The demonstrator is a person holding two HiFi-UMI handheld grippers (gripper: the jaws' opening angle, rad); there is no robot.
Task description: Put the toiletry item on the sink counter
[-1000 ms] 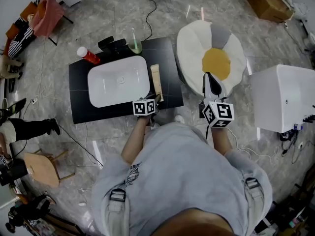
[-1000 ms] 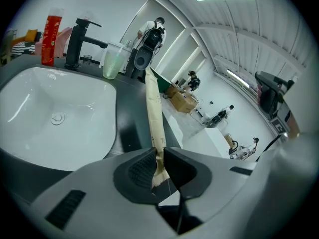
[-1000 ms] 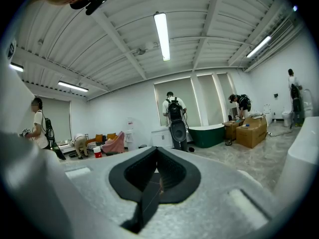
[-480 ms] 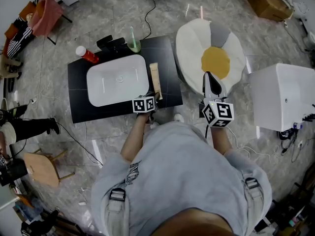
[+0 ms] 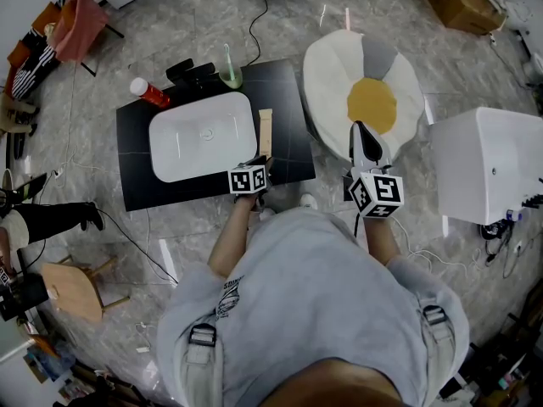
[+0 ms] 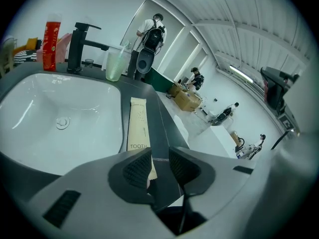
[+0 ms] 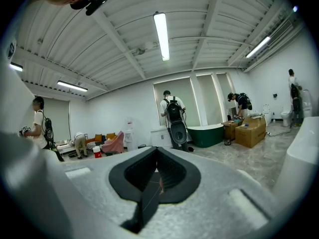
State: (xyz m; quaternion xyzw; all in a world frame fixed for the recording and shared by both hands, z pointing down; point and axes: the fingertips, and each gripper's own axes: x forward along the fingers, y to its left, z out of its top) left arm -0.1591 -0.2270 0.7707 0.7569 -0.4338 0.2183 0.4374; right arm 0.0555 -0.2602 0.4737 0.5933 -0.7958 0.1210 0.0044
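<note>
Paper toothbrush packet lies on the worktop; left gripper jaws just opened, its end loose between them; withdraw straight back; right gripper jaws closed, empty.

Toothbrush packet: tan paper, matt, dark print. Table: black top, smooth, faint sheen. Basin: white, glossy, smooth. Tap: matt black, probably metal. Cup: pale green translucent plastic. Bottle: red glossy plastic. Floor: grey marbled stone look, polished. Cushion: white cloth, soft, matt.
</note>
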